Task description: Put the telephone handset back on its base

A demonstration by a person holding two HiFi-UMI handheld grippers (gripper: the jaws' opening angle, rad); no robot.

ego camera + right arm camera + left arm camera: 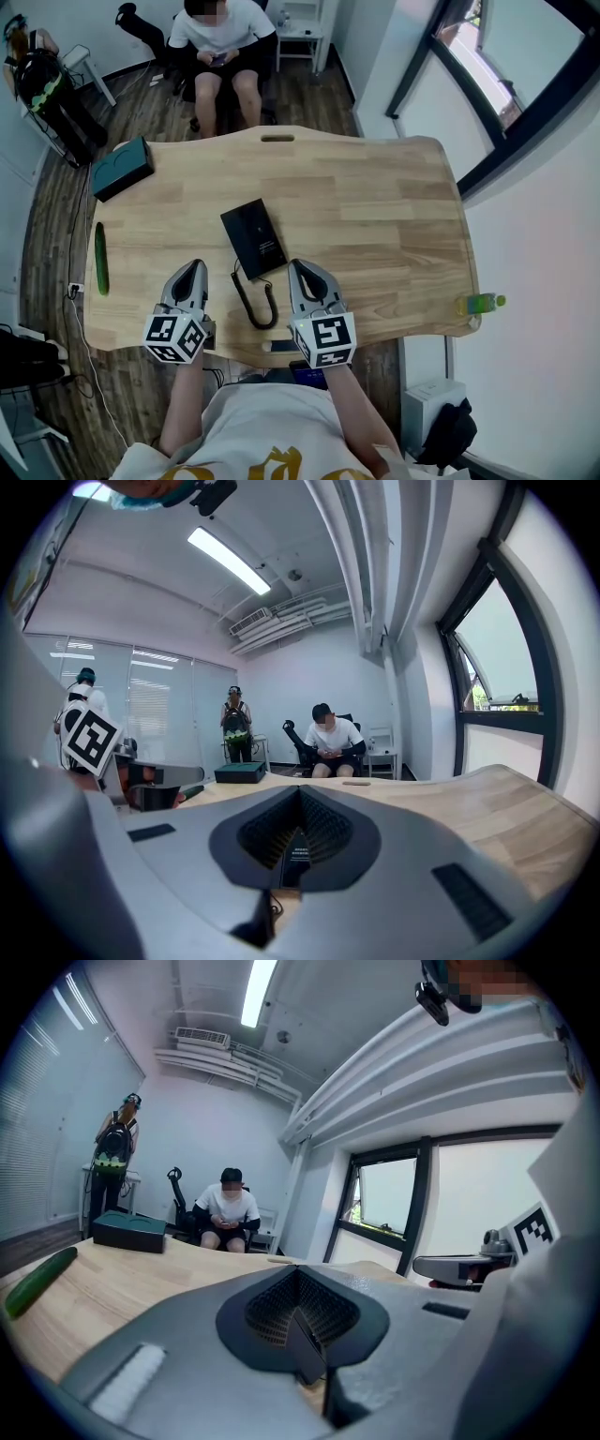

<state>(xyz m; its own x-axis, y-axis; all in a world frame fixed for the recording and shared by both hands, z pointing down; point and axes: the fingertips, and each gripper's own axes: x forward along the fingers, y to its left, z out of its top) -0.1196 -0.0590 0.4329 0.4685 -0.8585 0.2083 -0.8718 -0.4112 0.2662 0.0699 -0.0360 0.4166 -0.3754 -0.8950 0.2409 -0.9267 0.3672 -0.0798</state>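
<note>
Left claw (190, 272): jaws pressed together on nothing, low over the near edge of the pale wooden tabletop (375, 216), left of the cord.
Right claw (300, 270): closed and empty too, right of the cord; the slit between its jaws looks onto the telephone ahead.
Cord: black coiled cord (251, 305) looped on the tabletop between both claws, running up to the telephone's near end.
Telephone: flat black rectangular telephone (253, 237), mid-tabletop, just beyond the claw tips; handset and base cannot be told apart.
Handling: probably light, rigid, smooth plastic, so likely slippery; best pinched across its narrow sides at mid-length, and the cord may tug.
Farther: green cucumber (100, 258) at the left edge, dark teal box (122, 169) at the far left, green bottle (480, 303) by the right edge, seated person (223, 47) beyond.
</note>
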